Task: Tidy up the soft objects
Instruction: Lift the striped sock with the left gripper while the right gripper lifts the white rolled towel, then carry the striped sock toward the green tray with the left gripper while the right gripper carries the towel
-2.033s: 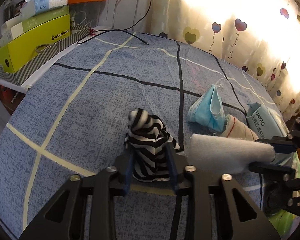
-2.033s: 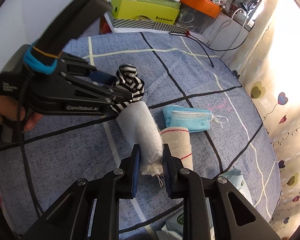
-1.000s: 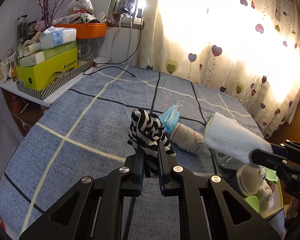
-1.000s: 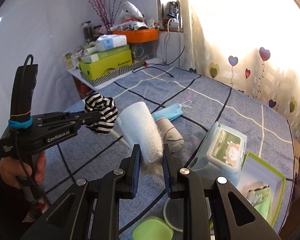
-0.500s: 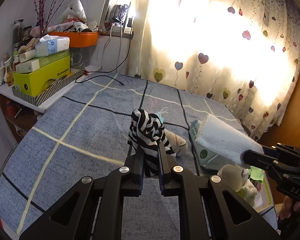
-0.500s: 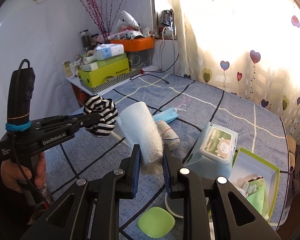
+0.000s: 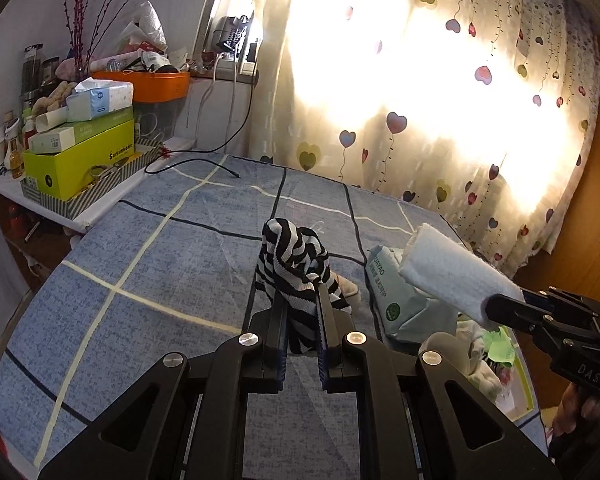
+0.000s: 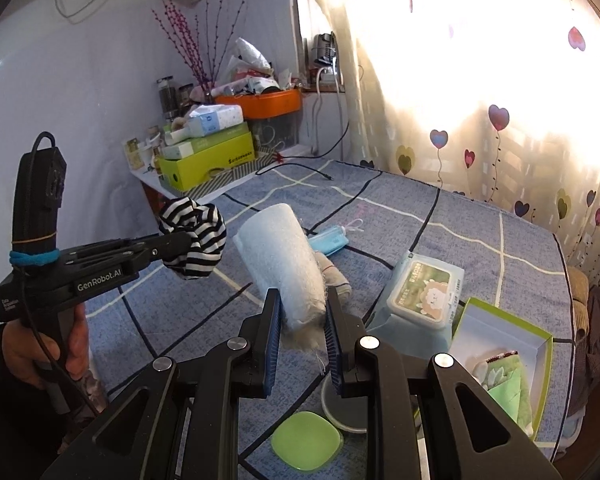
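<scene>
My left tongs are clamped on a black-and-white striped knitted cloth, bunched and held up in the air above the blue checked bedspread. Seen from my right camera, a hand grips the handle of those tongs at the far left, the striped bundle hanging clear of the bed.

Just right of the striped cloth, my right tongs pinch a rolled white fleecy cloth by its frayed end, the roll pointing away and also lifted off the bedspread; in the left camera the same roll juts in from the right.

Beyond and right of the striped cloth, a light blue face mask and a beige rolled cloth with a red line lie on the bedspread. Further right sit a pale blue pack of wet wipes and then an open green-rimmed box with soft items inside. A flat green square pad lies below the right tongs.
</scene>
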